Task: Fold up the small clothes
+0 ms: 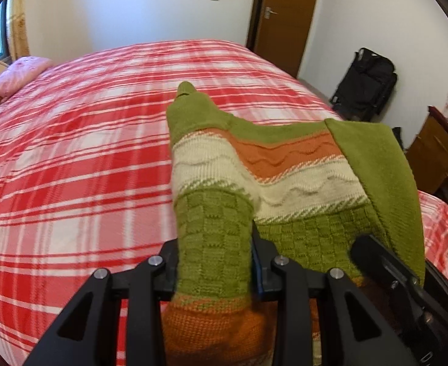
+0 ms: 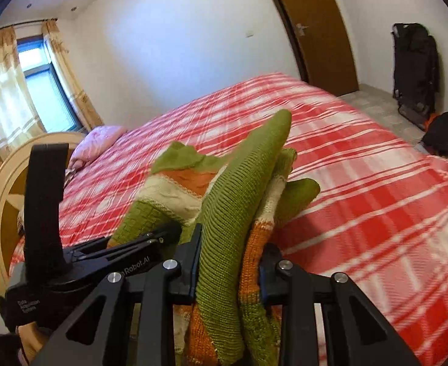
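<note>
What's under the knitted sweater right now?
Under the sweater lies the red plaid bedspread, visible all around it. Both grippers, left and right, clamp its bunched near end. Whatever lies directly beneath the fabric is covered.

1. One knitted sweater [image 1: 288, 180], striped green, cream and orange.
2. One bed, under a red-and-white checked bedspread [image 1: 80, 158].
3. One pink pillow [image 1: 16, 76] at the head of the bed.
4. Two grippers: the left gripper [image 1: 215, 271] and the right gripper [image 2: 227, 270], each with two fingers.
5. One brown door [image 1: 285, 18].
6. One window [image 2: 45, 82], with two curtains.
7. One black bag [image 1: 367, 85] against the wall.
8. One wooden cabinet [image 1: 437, 152].
</note>
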